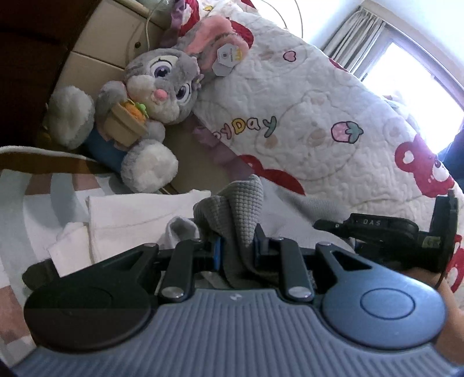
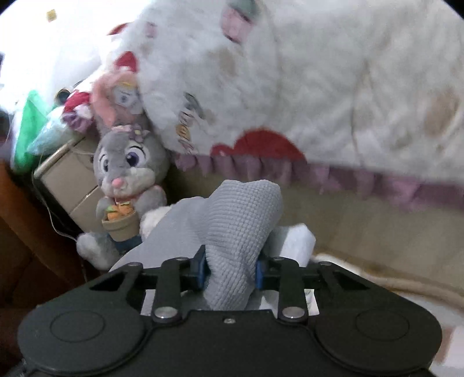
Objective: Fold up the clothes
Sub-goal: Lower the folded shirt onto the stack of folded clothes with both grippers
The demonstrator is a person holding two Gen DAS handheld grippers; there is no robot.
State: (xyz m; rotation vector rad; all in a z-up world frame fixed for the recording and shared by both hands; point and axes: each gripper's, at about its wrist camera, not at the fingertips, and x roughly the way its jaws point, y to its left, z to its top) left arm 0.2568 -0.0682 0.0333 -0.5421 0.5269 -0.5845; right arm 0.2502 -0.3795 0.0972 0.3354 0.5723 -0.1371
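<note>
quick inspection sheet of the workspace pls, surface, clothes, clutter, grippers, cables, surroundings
surface: bed with a pale patterned cover.
job's things: grey textured garment bunched up and lifted at both ends; folded white cloth lying flat to its left.
clutter: plush rabbit holding a toy basket, lying against the quilt, which is heaped along the far side.
grippers: left gripper shut on the grey garment; right gripper shut on another bunch of it.
cables: thin white cord down the drawer front.
surroundings: beige drawer unit behind the rabbit; bright window with a curtain.
</note>
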